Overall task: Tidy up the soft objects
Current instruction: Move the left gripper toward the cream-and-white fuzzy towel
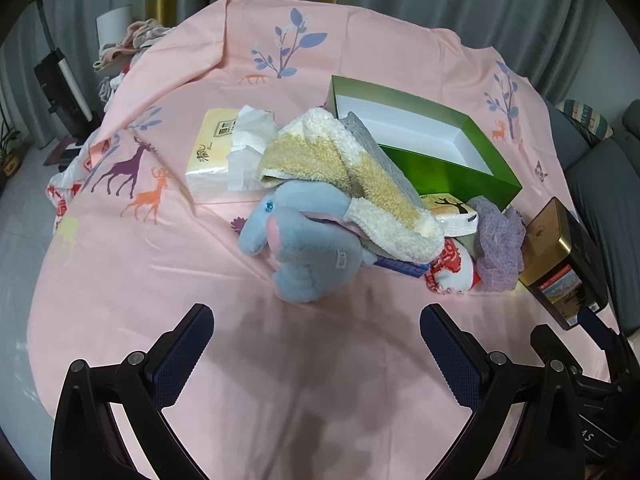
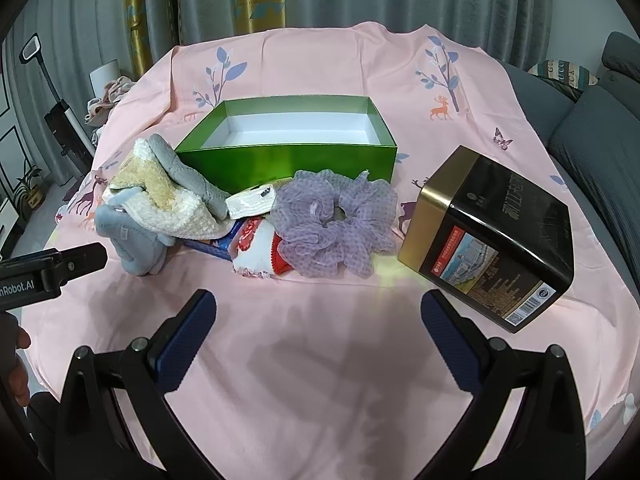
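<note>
A blue plush elephant (image 1: 304,240) (image 2: 132,236) lies on the pink cloth with a cream and tan fluffy towel (image 1: 360,176) (image 2: 168,200) draped over it. To the right sit a purple mesh scrunchie (image 1: 500,248) (image 2: 336,224) and a red and white cloth (image 1: 450,268) (image 2: 260,252). Behind them stands an open green box (image 1: 448,168) (image 2: 288,160) with a white, empty inside. My left gripper (image 1: 316,344) is open just short of the elephant. My right gripper (image 2: 318,332) is open in front of the scrunchie. Neither holds anything.
A tissue pack (image 1: 224,148) lies left of the towel, a small tissue packet (image 2: 250,202) and a blue book (image 2: 212,246) under the pile. A black and gold tin (image 2: 492,240) (image 1: 560,264) lies on its side at right. A grey sofa (image 2: 600,128) borders the right.
</note>
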### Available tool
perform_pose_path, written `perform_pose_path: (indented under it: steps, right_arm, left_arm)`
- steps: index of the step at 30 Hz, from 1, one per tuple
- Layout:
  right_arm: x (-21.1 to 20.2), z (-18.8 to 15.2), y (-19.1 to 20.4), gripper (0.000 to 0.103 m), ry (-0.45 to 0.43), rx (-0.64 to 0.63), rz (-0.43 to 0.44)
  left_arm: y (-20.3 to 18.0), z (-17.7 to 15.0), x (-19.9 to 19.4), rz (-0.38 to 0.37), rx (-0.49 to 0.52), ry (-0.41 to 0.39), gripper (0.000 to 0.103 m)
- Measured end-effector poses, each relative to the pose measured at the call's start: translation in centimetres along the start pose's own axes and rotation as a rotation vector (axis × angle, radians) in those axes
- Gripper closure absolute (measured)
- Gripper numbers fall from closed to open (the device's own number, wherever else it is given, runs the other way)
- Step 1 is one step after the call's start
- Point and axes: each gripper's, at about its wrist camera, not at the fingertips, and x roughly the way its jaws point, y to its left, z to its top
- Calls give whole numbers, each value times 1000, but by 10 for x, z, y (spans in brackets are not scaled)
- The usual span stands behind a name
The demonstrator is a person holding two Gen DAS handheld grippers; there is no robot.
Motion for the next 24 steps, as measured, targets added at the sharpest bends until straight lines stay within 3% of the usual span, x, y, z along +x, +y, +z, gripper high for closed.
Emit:
perform_pose_path:
  steps: [14, 20, 24]
  right_arm:
    - [8, -1, 1, 1, 4, -1, 43]
    - [8, -3, 9, 1, -32, -13, 222]
    - [10, -3, 21, 1, -43, -17, 351]
  left_arm:
    - [16, 5, 1, -64, -39, -14, 0]
    - [37, 16, 0, -176, -92, -28, 0]
    - [51, 31, 3, -204, -123, -32, 0]
